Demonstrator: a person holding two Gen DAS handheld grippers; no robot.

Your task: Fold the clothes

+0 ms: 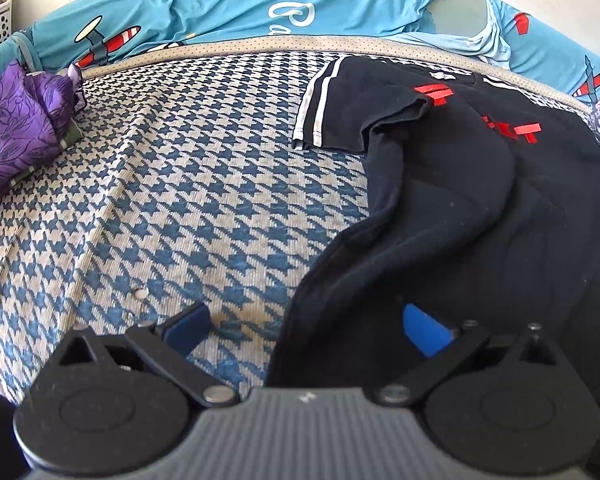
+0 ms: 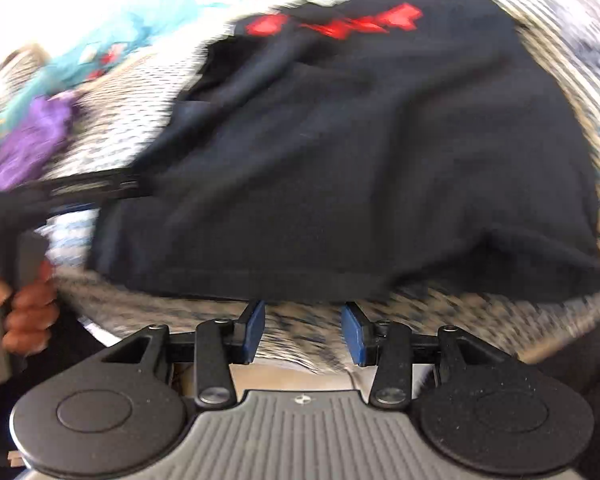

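**Black T-shirt on the bed, mid-fold**

Left wrist: one black T-shirt (image 1: 460, 208) on the houndstooth bed (image 1: 160, 200); left hand-held gripper (image 1: 308, 328) apart, hem lying slack between the fingers. One purple garment (image 1: 16, 128) far left.

Right wrist: right hand-held gripper (image 2: 302, 330) apart, empty, just short of the hem. Soft, light, limp; best pinched at hem corners

Black claw (image 2: 302, 330) linkages (silver screws), blue pads (image 2: 255, 330), ribbed grey body.

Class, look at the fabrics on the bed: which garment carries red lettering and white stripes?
The black T-shirt, spread on the houndstooth cover; the purple floral garment at the far left has neither.
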